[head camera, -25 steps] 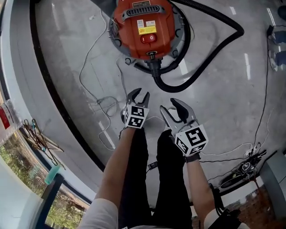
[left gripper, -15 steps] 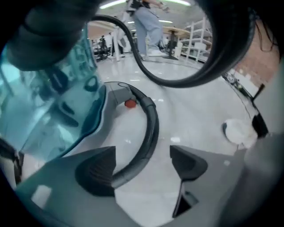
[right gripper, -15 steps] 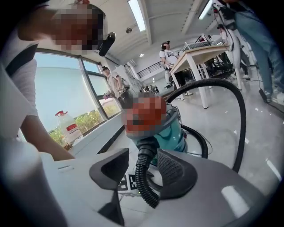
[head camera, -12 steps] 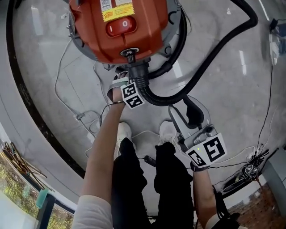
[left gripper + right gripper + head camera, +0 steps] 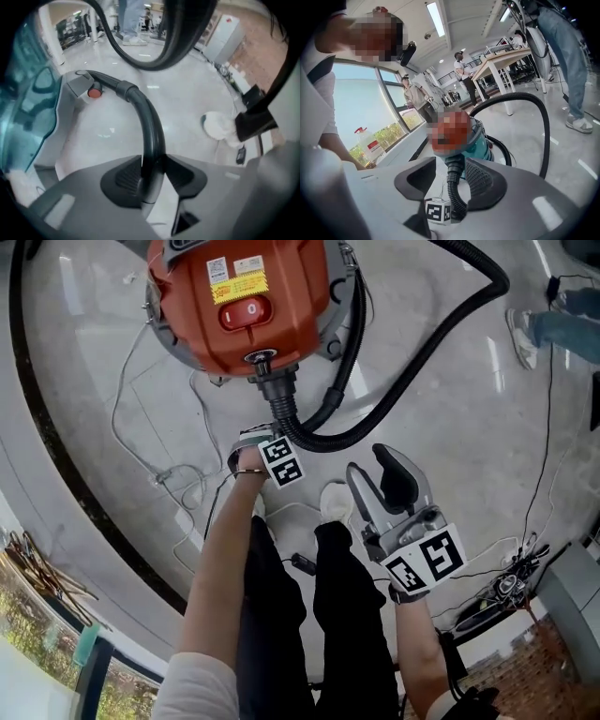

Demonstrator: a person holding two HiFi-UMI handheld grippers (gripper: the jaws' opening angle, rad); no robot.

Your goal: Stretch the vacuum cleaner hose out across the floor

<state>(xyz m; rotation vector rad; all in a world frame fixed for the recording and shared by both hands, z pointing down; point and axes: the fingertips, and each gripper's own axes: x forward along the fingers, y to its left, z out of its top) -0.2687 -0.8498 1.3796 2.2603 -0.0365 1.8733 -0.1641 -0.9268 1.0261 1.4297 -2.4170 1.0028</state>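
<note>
left gripper (image 5: 152, 174): jaws just closed, clamped on the hose (image 5: 149, 124)
right gripper (image 5: 367, 465): jaws stood apart, empty
vacuum label (image 5: 248, 290): yellow, print was unreadable

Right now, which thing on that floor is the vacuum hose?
Find the big orange vacuum cleaner on the grey floor. A thick black hose leaves its front port and sweeps away in a wide loop. It is ribbed and far fatter than the thin cords around it.

Hose (image 5: 282, 416) right of vac (image 5: 244, 306), on floor (image 5: 450, 456)
</note>
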